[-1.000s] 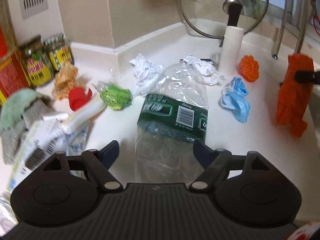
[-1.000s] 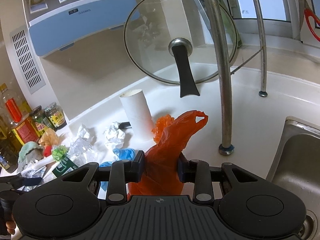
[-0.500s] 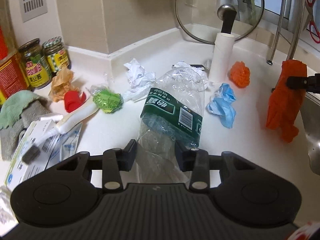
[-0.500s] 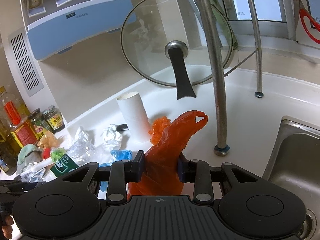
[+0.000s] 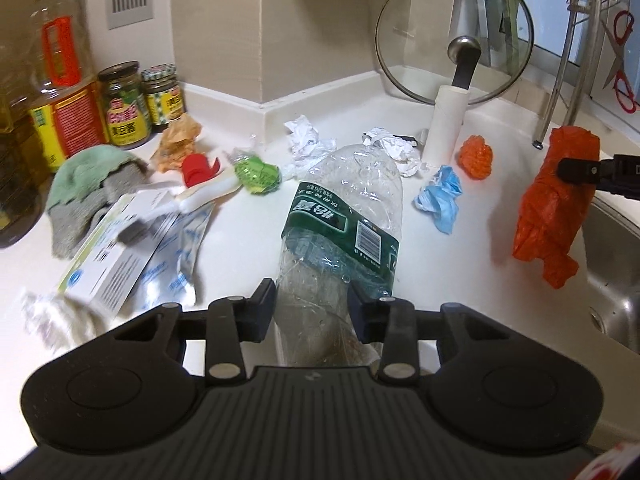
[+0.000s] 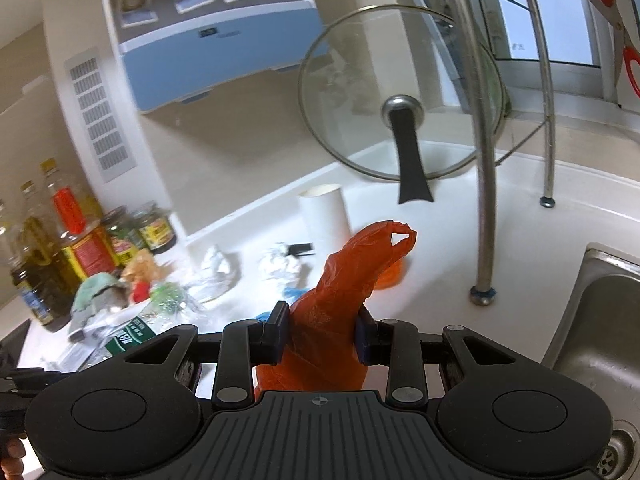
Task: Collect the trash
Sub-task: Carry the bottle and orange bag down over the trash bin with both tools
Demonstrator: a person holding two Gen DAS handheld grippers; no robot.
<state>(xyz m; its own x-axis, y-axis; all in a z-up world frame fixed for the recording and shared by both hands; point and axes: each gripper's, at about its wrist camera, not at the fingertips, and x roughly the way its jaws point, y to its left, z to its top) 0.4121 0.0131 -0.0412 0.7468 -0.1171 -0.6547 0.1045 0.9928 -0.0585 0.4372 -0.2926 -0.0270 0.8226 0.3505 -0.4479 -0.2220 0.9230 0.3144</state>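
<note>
Left wrist view: the left gripper (image 5: pixel 312 304) has the crushed clear plastic bottle (image 5: pixel 340 236) between its fingers, near the bottle's base end
Left gripper state: the jaws are closing, the pads pressing on the dented wall at both sides
Bottle's long axis: it runs straight away from the left gripper, along the line the fingers point, base nearest the camera, green label (image 5: pixel 344 232) past the fingertips, far end among the crumpled white paper (image 5: pixel 308 142)
Bottle's place: over the white bench (image 5: pixel 240 264); whether its far end rests on the bench cannot be told
Right gripper (image 6: pixel 322 330): clamped on the bunched orange plastic bag (image 6: pixel 340 308), which sticks up and forward from between the pads
Bag from the bottle: in the left wrist view the bag (image 5: pixel 552 204) hangs to the right of the bottle, well apart, beside the sink (image 5: pixel 612 248)
Bag's mouth: not spread, the plastic is gathered into one twisted bunch
Judgement: the bottle must go right toward the bag, and the bag likely needs opening before a bottle of that width can enter
Other trash: blue glove (image 5: pixel 440 198), orange wad (image 5: pixel 476 156) and cardboard tube (image 5: pixel 446 124) lie between the two
</note>
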